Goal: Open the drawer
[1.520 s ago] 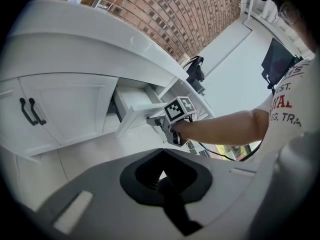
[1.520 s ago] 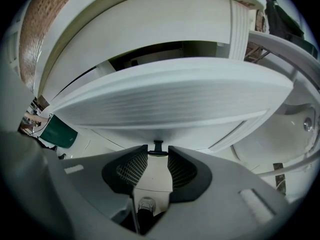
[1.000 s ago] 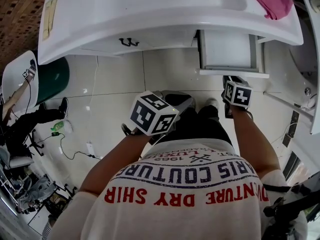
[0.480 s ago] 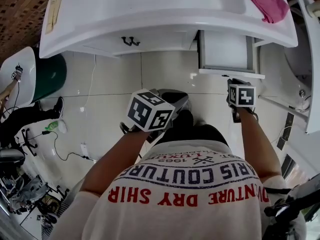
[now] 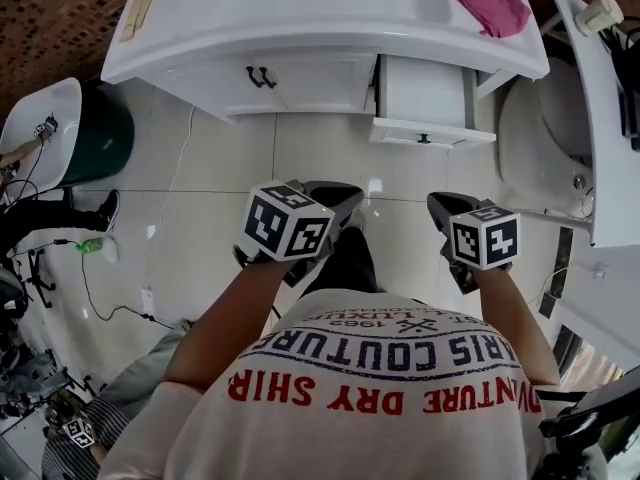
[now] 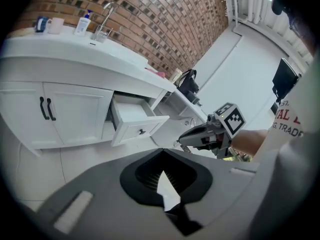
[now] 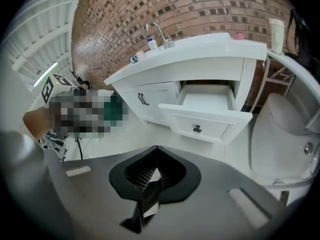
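White-tiled floor [image 5: 320, 158], vanity [image 5: 250, 18] against brick wall [image 5: 50, 8].

Item: drawer [image 5: 420, 103], right end of vanity, just beside toilet [image 5: 545, 118]. It stood pulled well out, knob [image 5: 423, 139] facing the person, nothing touching it. Task judged done.

Right gripper [image 5: 442, 206]: jaws pressed together, empty, well back from drawer.

Left gripper [image 5: 345, 206]: jaws likewise closed on nothing, over floor.

Pink cloth [image 5: 492, 10] lay on counter above.

Risk: the jutting drawer could be bumped by a leg or a swinging gripper, or come out of the vanity if drawn further.
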A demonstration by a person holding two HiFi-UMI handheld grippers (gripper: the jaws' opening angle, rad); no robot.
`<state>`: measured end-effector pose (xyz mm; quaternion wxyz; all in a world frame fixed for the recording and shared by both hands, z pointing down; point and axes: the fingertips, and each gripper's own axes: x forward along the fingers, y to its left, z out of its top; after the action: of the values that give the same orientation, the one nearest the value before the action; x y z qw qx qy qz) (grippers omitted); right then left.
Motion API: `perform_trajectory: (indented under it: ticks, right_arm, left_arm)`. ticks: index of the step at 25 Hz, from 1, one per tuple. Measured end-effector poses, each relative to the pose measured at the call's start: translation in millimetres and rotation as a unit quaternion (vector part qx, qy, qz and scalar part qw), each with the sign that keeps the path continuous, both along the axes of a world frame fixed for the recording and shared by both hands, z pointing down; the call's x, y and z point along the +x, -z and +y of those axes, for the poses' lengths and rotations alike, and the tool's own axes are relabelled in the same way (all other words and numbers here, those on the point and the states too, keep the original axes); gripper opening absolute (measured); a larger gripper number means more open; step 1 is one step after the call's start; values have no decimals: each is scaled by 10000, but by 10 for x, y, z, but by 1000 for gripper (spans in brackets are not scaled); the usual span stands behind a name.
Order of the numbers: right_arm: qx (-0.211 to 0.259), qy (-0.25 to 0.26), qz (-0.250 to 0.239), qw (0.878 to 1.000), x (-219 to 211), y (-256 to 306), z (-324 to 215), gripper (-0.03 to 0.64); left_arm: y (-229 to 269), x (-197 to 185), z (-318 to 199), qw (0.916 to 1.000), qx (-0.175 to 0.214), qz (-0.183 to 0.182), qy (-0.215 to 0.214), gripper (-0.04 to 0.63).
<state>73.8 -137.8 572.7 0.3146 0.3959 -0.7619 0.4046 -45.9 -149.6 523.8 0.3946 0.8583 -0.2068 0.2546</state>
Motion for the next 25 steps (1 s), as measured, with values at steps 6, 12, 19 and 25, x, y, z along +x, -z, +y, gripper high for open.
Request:
perform_trajectory:
  ticks: [6, 12, 19, 25]
  right_arm:
    - [405, 361, -166, 9984, 126, 412, 1194, 9]
    - [737, 622, -312, 9949, 96, 853, 2152, 9]
    - [1121, 782, -439, 9896, 17, 1445, 2538, 9]
    - [1150, 694, -487, 9897, -17, 1673, 2605, 8]
  left_arm:
    - [282, 139, 1215, 9984, 452, -215, 248, -5]
    - [629, 359, 2264, 9962, 790, -241, 261, -5]
    - [1172, 538, 2756, 9880, 1438, -553, -110, -5]
    - [1376, 470, 2798, 9857, 1554, -619, -193, -5]
